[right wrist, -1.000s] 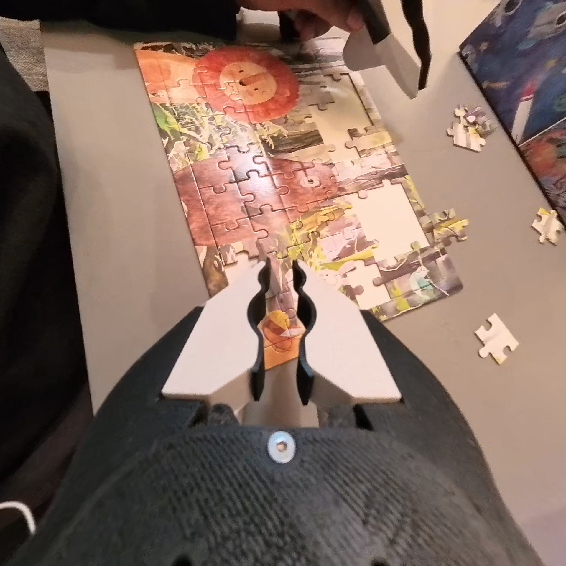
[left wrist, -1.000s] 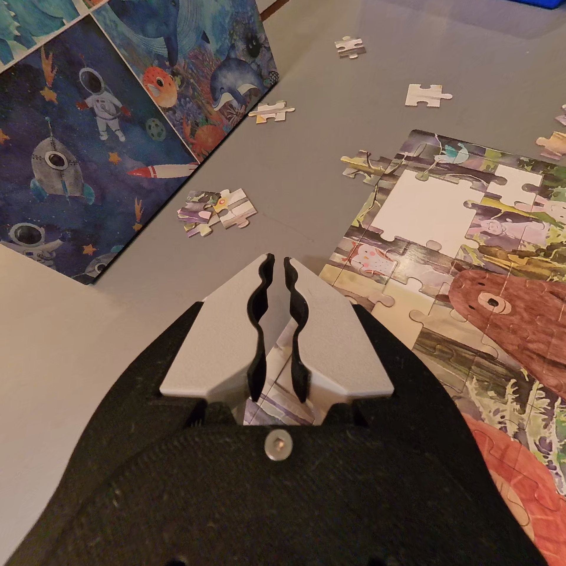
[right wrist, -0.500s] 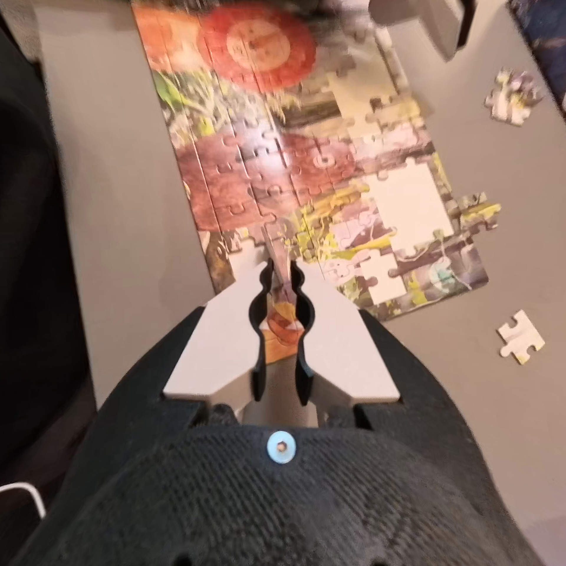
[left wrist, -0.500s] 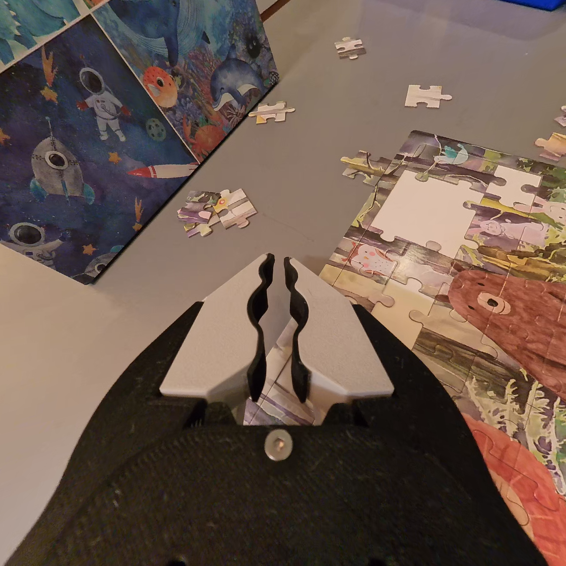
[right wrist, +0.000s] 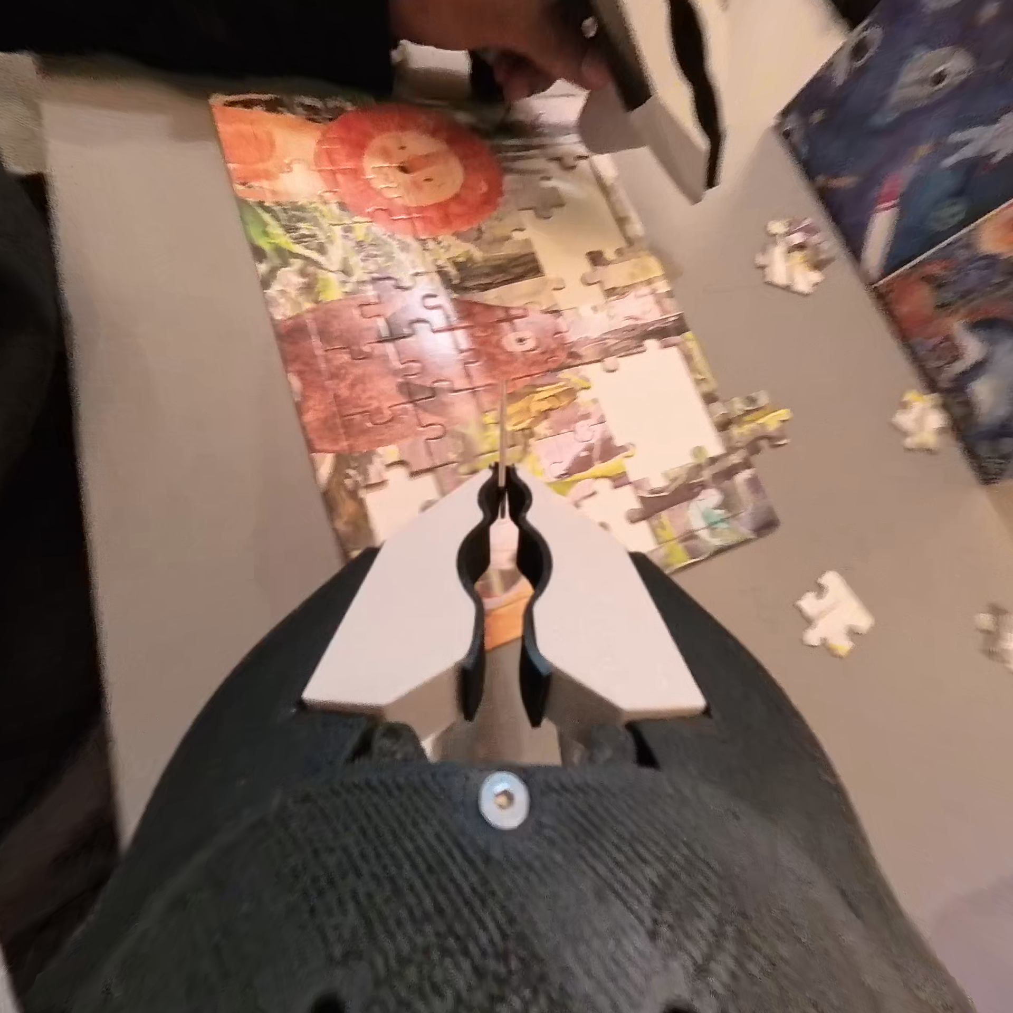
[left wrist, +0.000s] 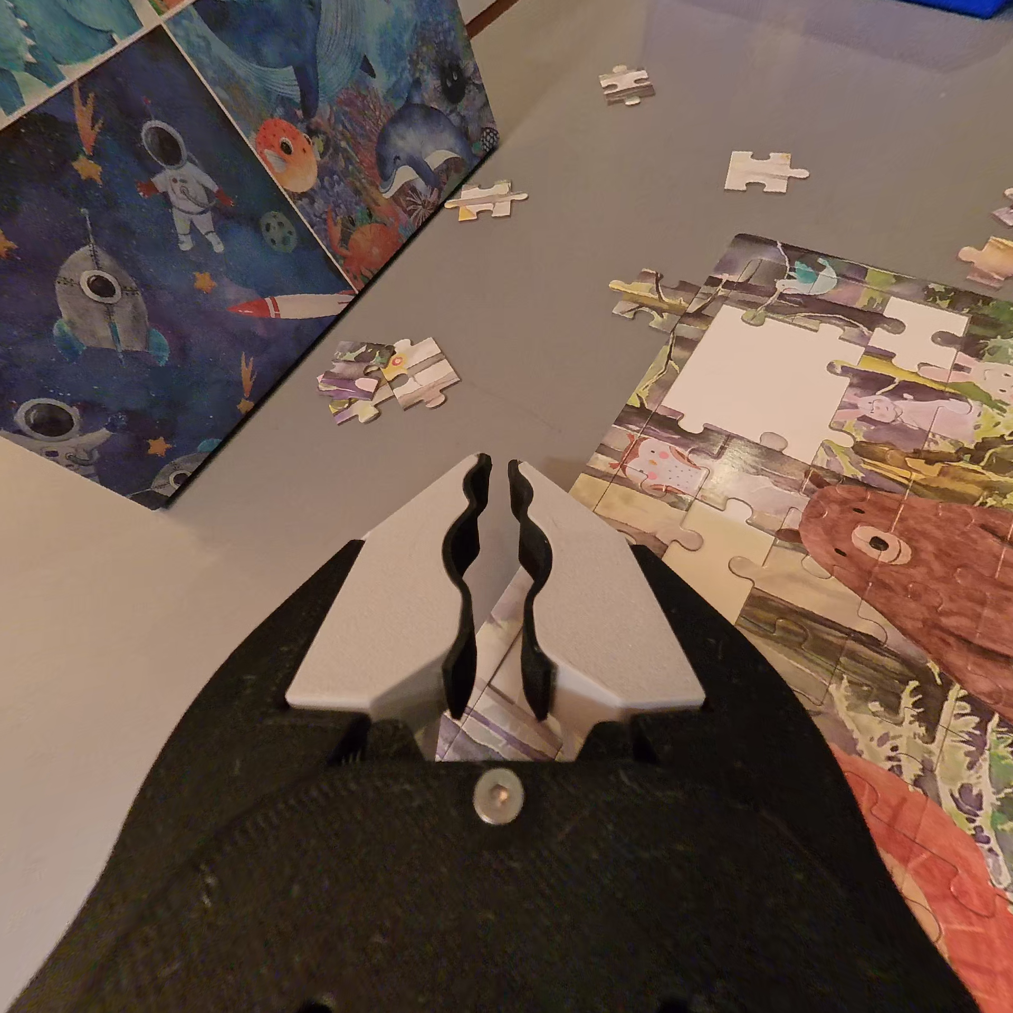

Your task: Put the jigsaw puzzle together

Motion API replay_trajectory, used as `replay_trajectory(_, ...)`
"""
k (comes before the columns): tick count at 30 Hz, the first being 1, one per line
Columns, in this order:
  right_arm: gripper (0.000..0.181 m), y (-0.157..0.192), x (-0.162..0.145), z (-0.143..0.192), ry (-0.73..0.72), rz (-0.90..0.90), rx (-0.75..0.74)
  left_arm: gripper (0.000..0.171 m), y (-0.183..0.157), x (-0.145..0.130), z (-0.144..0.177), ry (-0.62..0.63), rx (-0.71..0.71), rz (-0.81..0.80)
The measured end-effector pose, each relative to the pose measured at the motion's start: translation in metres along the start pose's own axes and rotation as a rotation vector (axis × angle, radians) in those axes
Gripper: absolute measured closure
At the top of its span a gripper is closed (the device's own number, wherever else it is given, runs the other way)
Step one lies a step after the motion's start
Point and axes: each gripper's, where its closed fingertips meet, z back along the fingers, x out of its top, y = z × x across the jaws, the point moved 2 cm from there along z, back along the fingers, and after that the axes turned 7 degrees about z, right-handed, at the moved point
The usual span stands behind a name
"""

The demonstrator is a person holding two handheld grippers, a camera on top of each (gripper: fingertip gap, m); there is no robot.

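The partly built jigsaw puzzle (left wrist: 855, 553) with a bear and a lion lies flat on the grey table; it also shows in the right wrist view (right wrist: 438, 356). It has a large white hole (left wrist: 756, 378) and a smaller one beside it. My right gripper (right wrist: 500, 477) is shut on a puzzle piece (right wrist: 502, 427), seen edge-on as a thin sliver, held above the puzzle's near end. My left gripper (left wrist: 496, 466) is empty, its jaws a narrow gap apart, over the puzzle's near left corner. It shows far off in the right wrist view (right wrist: 679, 137).
Loose pieces lie around: a joined cluster (left wrist: 389, 378), single ones (left wrist: 485, 200) (left wrist: 764, 172) (left wrist: 627, 85), and others in the right wrist view (right wrist: 833, 608) (right wrist: 921, 419). A picture box (left wrist: 164, 219) with space and sea scenes stands at the left. A person's hand (right wrist: 521, 60) holds the left gripper. Spacing between my two grippers at the tips: around 20 cm.
My right gripper has closed on a puzzle piece and risen away from the puzzle, with motion blur. The left gripper has not moved.
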Motion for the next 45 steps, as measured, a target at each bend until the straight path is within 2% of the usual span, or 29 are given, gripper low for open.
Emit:
replay_trajectory(5, 0.181, -0.054, 0.014, -0.009, 0.014, 0.258, -0.264, 0.167, 0.000, 0.002, 0.001, -0.015, 0.003, -0.003)
replay_trajectory(8, 0.181, -0.084, 0.032, -0.020, -0.017, 0.305, -0.307, 0.167, -0.003, 0.006, 0.003, -0.036, -0.015, 0.009)
replay_trajectory(11, 0.181, -0.106, 0.041, -0.037, -0.088, 0.256, -0.290, 0.166, -0.009, 0.013, 0.008, -0.066, -0.035, 0.008)
replay_trajectory(14, 0.181, -0.111, 0.044, -0.053, -0.197, 0.166, -0.242, 0.164, -0.023, 0.024, 0.016, -0.118, -0.111, 0.034)
replay_trajectory(16, 0.181, -0.100, 0.042, -0.056, -0.199, 0.168, -0.184, 0.163, -0.035, 0.031, 0.019, -0.148, -0.177, 0.060)
replay_trajectory(18, 0.181, -0.096, 0.039, -0.053, -0.227, 0.223, -0.219, 0.159, -0.047, 0.034, 0.020, -0.158, -0.250, 0.092)
replay_trajectory(20, 0.181, -0.096, 0.030, -0.056, -0.205, 0.198, -0.215, 0.156, -0.058, 0.035, 0.019, -0.163, -0.321, 0.117)
replay_trajectory(22, 0.181, -0.096, 0.023, -0.059, -0.176, 0.119, -0.162, 0.154, -0.068, 0.033, 0.018, -0.159, -0.389, 0.121)
replay_trajectory(26, 0.181, -0.085, 0.037, -0.054, -0.311, 0.023, -0.046, 0.150, -0.082, 0.029, 0.015, -0.142, -0.426, 0.070)
replay_trajectory(30, 0.181, -0.079, 0.042, -0.051, -0.384, -0.165, 0.113, 0.151, -0.094, 0.037, 0.021, -0.182, -0.533, 0.135)
replay_trajectory(33, 0.181, -0.077, 0.046, -0.047, -0.458, -0.368, 0.285, 0.156, -0.098, 0.039, 0.023, -0.192, -0.596, 0.197)
replay_trajectory(35, 0.181, -0.080, 0.048, -0.043, -0.519, -0.450, 0.337, 0.165, -0.100, 0.039, 0.024, -0.192, -0.614, 0.205)
replay_trajectory(37, 0.181, -0.081, 0.046, -0.042, -0.534, -0.490, 0.379, 0.171, -0.100, 0.041, 0.026, -0.211, -0.610, 0.207)
replay_trajectory(41, 0.181, -0.078, 0.045, -0.042, -0.541, -0.516, 0.427, 0.171, -0.102, 0.043, 0.029, -0.224, -0.622, 0.225)
replay_trajectory(45, 0.181, -0.075, 0.047, -0.043, -0.541, -0.507, 0.442, 0.161, -0.103, 0.043, 0.028, -0.219, -0.622, 0.244)
